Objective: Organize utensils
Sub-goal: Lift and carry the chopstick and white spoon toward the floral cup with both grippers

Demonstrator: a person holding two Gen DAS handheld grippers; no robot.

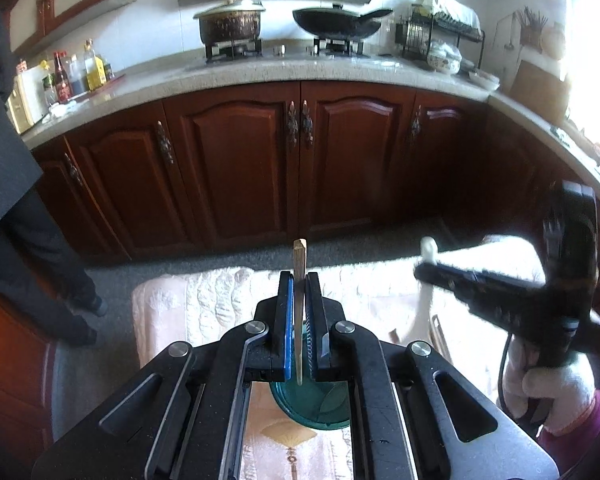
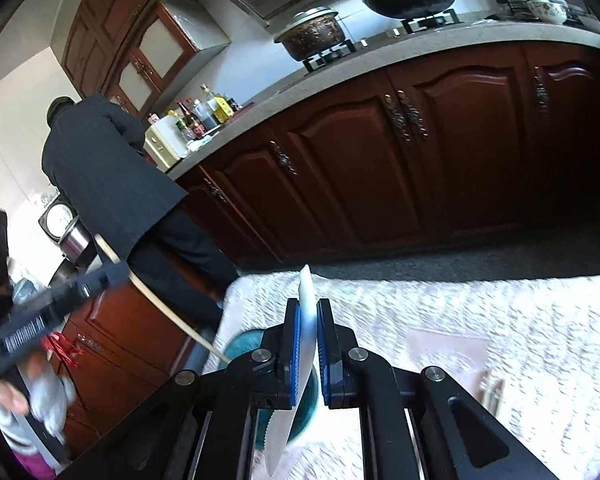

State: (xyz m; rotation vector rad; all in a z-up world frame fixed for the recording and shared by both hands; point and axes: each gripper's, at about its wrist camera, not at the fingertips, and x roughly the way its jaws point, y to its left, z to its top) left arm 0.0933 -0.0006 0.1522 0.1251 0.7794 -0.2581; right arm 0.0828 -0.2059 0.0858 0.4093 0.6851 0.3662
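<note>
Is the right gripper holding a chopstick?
No. The right gripper is shut on a white-handled knife, blade pointing down; the left gripper has the chopstick.

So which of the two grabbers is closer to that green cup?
Left. The left gripper is right above the green cup, its chopstick pointing into it. The right gripper, holding a white-handled knife, also hangs above it, seemingly slightly off to the side.

The right claw (image 2: 309, 316) pinches a white knife (image 2: 305, 344) between its blue pads, handle up and jagged blade down. Under it sits a green cup (image 2: 244, 344) on the desk (image 2: 480, 312) with a fluffy white cloth. At the left, the other claw (image 2: 112, 274) holds a long wooden stick (image 2: 160, 304) whose tip is by the cup.
</note>
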